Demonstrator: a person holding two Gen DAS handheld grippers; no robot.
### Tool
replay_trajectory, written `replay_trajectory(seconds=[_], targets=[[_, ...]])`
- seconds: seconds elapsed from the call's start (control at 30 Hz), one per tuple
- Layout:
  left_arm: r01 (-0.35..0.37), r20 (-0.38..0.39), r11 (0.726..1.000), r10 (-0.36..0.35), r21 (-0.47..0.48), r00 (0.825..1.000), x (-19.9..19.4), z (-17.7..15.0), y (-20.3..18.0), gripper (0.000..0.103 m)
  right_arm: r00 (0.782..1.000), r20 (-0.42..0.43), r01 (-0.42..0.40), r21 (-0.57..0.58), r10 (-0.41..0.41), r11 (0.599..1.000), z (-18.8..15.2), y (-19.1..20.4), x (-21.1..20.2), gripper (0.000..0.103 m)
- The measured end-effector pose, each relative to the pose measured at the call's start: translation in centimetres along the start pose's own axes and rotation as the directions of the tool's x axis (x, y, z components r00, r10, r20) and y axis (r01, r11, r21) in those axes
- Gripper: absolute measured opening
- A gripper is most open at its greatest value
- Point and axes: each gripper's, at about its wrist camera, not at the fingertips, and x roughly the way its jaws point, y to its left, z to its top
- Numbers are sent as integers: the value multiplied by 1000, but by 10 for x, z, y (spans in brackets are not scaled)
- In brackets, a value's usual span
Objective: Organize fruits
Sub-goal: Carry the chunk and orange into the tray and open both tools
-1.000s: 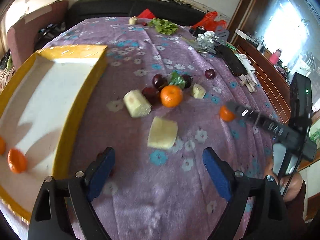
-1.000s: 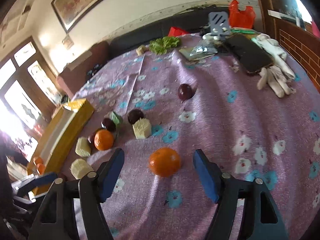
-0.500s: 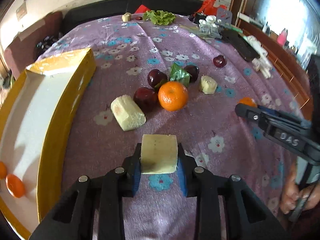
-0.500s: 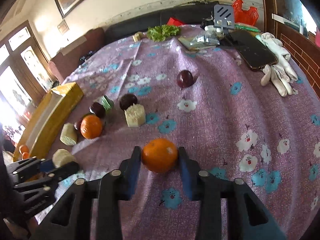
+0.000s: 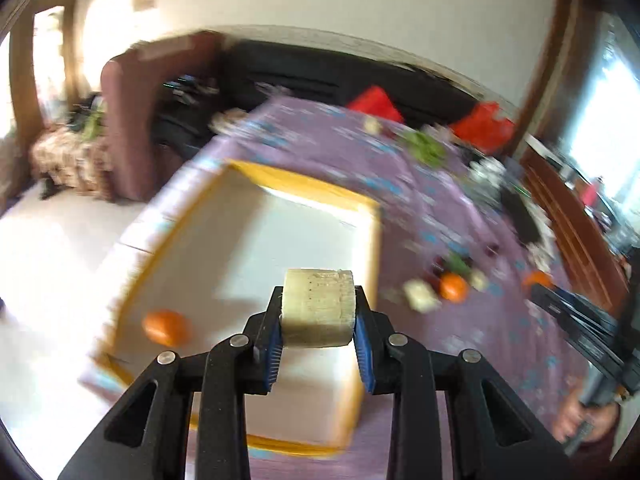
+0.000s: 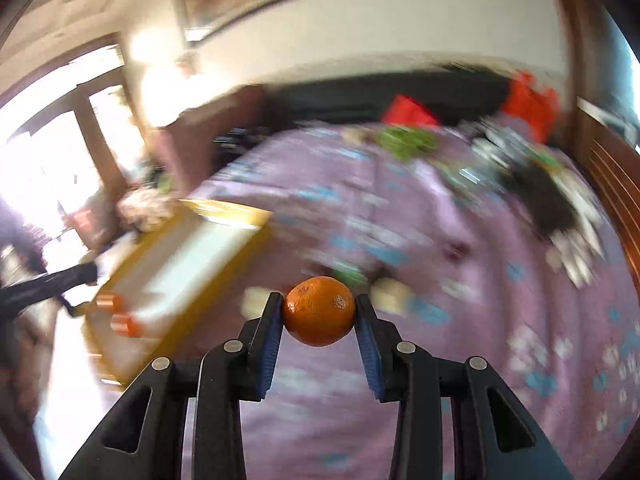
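Left gripper (image 5: 319, 320) clenched on pale cut sugarcane chunk (image 5: 319, 312) above yellow-rimmed tray (image 5: 308, 186); right gripper (image 6: 319, 320) grasping glossy mandarin (image 6: 319, 310) over blurred purple floral tablecloth (image 6: 500, 320).

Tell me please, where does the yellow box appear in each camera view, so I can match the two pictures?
Left wrist view: the yellow box fills the centre, behind the left tool.
Right wrist view: the box lies left of centre, on the purple cloth.
Shared landmark: the green leafy bunch at the cloth's far end.
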Motion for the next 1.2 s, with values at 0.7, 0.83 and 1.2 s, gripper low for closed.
replay_trajectory(seconds=[0.7, 0.83, 1.2], targets=[[-89, -184, 987, 63, -135, 981, 109, 8, 108, 50, 930, -349, -193, -198, 115, 961, -30, 190, 159, 41], [-103, -132, 987, 86, -121, 987, 84, 12, 101, 62, 934, -331, -200, -177, 133, 964, -23, 188, 151, 42], [69, 5, 994, -69, -82, 998, 4, -29, 36, 84, 992, -129, -11, 15, 13, 1000, 9, 35, 55, 69]])
